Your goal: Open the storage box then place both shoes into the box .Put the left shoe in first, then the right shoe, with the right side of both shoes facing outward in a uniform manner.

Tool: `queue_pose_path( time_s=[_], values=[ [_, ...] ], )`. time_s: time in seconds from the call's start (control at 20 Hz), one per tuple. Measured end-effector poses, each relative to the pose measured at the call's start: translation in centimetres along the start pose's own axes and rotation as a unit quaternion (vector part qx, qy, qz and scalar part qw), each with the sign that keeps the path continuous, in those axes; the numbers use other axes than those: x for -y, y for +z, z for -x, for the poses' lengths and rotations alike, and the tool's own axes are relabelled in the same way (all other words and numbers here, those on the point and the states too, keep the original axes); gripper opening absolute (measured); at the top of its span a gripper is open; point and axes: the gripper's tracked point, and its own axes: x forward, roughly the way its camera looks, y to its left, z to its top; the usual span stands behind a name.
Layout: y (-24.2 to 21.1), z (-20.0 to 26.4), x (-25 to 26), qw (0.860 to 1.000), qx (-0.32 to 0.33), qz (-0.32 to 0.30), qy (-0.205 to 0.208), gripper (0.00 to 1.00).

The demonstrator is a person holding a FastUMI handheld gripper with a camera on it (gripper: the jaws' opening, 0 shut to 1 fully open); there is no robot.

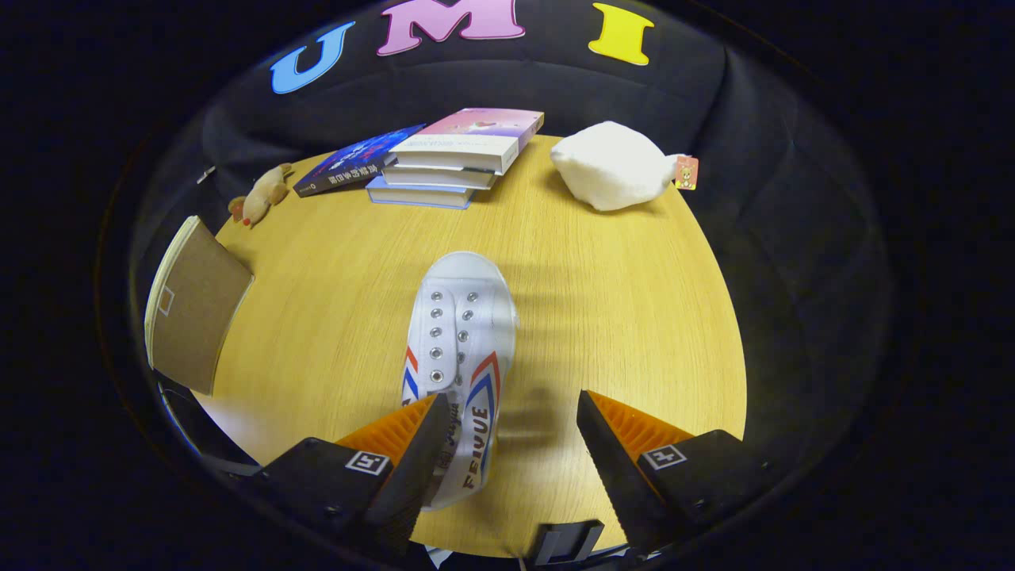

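**Wide-open gripper over white shoe**

Gripper view: the gripper [507, 424] gapes wide, holding nothing. The white canvas shoe [460, 357] with red-blue stripes, printed "FEIYUE", lies on the round wooden table [618, 317], heel beside one finger.

A round wooden table [603, 317] with a light grain carries several things. A white canvas shoe [460, 349] with red and blue stripes lies near its middle, toe pointing away. At the far side sits a stack of books [460, 159], with a dark blue book [357, 162] beside it and a small plush toy [258, 198] further left. A white pillow-like bundle [614, 165] rests at the far right. A brown cardboard piece [194, 305] stands at the left rim.
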Motion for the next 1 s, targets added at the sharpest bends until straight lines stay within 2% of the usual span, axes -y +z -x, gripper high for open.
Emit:
queue_pose_path(
  time_s=[0.15, 0.25, 0.3, 0.4, 0.55, 0.7, 0.75, 1.0],
  values=[
    [-1.1, -1.5, -0.6, 1.0, -0.023, -0.006, 0.019, 0.93],
    [-1.4, -2.1, -1.4, 0.999, -0.026, -0.021, 0.037, 0.84],
    [-1.3, -2.2, -2.1, 0.998, -0.026, -0.037, 0.052, 0.75],
    [-1.3, -2.7, -2.4, 0.996, -0.027, -0.058, 0.057, 0.43],
    [-1.2, -2.5, -2.1, 0.997, -0.027, -0.058, 0.05, 0.33],
    [-1.1, -2.3, -1.8, 0.996, -0.028, -0.081, 0.037, 0.1],
    [-1.0, -2.1, -1.9, 0.995, -0.03, -0.086, 0.038, 0.07],
    [1.0, 2.0, -5.1, 0.987, -0.01, -0.153, 0.055, 0.07]
  ],
)
